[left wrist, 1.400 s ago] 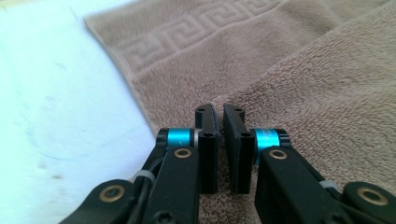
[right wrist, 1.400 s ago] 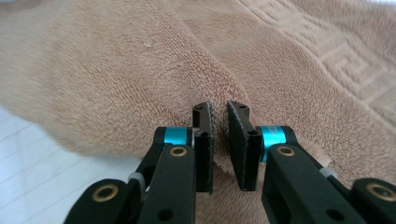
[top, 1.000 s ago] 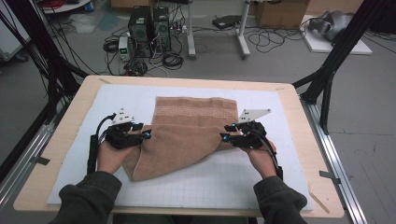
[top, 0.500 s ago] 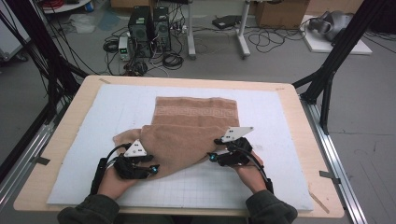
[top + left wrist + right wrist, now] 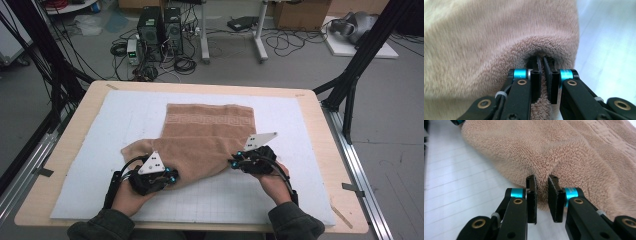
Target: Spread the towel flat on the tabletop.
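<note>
A tan terry towel (image 5: 210, 130) lies on the white mat, its far part flat and its near part rumpled. My left gripper (image 5: 172, 176) is at the towel's near left edge. In the left gripper view the left gripper (image 5: 542, 62) has just been closing and now pinches a fold of towel (image 5: 499, 45) between nearly touching pads. My right gripper (image 5: 234, 162) is at the near right edge. In the right gripper view the right gripper (image 5: 541, 181) has also just been closing, and its pads squeeze the towel (image 5: 564, 152) edge.
The white gridded mat (image 5: 300, 130) covers a wooden table (image 5: 327, 150). Black frame legs (image 5: 350, 75) stand at the table's right and left sides. Computers and cables sit on the floor beyond the far edge.
Both hands have come toward the near edge of the table, the left farther than the right. Both grippers' jaws have closed on the towel's near edge, which is now more bunched.
</note>
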Demonstrator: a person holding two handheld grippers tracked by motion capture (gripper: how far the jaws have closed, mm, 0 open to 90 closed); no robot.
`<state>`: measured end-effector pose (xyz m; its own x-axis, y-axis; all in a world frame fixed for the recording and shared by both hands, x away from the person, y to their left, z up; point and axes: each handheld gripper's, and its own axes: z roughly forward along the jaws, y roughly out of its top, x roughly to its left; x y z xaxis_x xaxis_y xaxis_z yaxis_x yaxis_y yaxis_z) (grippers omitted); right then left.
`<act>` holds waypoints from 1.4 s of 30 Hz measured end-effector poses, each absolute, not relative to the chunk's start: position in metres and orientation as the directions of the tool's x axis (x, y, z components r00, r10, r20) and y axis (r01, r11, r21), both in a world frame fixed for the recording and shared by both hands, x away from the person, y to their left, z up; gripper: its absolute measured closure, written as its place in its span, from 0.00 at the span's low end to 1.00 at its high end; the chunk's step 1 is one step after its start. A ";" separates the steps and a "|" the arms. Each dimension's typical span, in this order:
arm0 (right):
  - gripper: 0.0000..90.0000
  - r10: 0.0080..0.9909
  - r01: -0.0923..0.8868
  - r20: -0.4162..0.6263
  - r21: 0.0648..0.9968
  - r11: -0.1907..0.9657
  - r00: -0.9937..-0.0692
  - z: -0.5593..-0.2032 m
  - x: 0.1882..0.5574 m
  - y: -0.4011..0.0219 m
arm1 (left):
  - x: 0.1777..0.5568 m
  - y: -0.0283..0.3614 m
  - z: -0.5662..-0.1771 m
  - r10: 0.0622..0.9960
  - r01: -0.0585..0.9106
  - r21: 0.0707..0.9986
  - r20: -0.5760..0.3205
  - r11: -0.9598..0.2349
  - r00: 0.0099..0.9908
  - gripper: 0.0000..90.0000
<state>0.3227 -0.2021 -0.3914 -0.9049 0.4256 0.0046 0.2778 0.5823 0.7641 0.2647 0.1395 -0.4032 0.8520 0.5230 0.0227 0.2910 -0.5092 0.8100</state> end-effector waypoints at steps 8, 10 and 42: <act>0.89 0.447 0.261 -0.032 0.774 0.577 -0.894 -0.349 0.317 -0.223 | 0.266 0.136 -0.362 0.524 0.237 0.873 0.026 -0.427 0.851 0.94; 0.88 0.460 0.271 -0.033 0.769 0.579 -0.887 -0.346 0.325 -0.223 | 0.280 0.141 -0.361 0.571 0.261 0.876 0.020 -0.406 0.820 0.94; 0.56 0.492 0.306 -0.014 0.768 0.562 -0.870 -0.395 0.343 -0.188 | 0.310 0.182 -0.399 0.715 0.414 0.823 -0.014 -0.388 0.699 0.50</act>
<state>0.3429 -0.1882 -0.3947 -0.8703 0.4924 -0.0141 0.3058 0.5624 0.7683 0.3099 0.1816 -0.3992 0.6988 0.7152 -0.0137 0.4137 -0.3884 0.8234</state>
